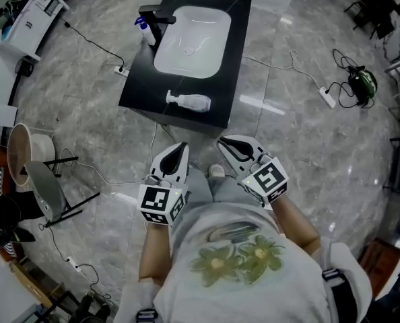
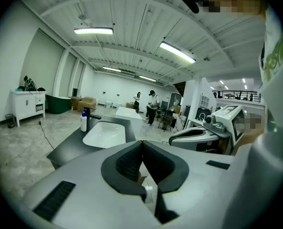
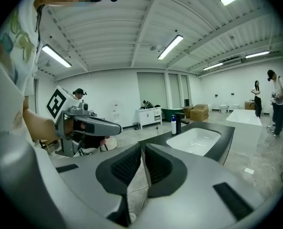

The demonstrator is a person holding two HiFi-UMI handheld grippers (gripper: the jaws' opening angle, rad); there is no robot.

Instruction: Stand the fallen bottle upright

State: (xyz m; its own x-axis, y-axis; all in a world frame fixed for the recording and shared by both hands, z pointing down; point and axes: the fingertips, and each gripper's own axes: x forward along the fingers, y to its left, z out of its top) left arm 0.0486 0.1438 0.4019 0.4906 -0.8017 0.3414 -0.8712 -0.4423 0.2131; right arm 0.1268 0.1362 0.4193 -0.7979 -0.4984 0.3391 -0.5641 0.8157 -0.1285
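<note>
Holding the left gripper (image 1: 180, 148) and right gripper (image 1: 228, 142) with jaws closed on nothing, we see the bottle (image 1: 188, 101) lying flat on the counter (image 1: 136, 93) near the basin (image 1: 193, 39).

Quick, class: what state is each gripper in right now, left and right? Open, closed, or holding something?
Left gripper: closed, nothing between its jaws.
Right gripper: closed, nothing between its jaws.
</note>
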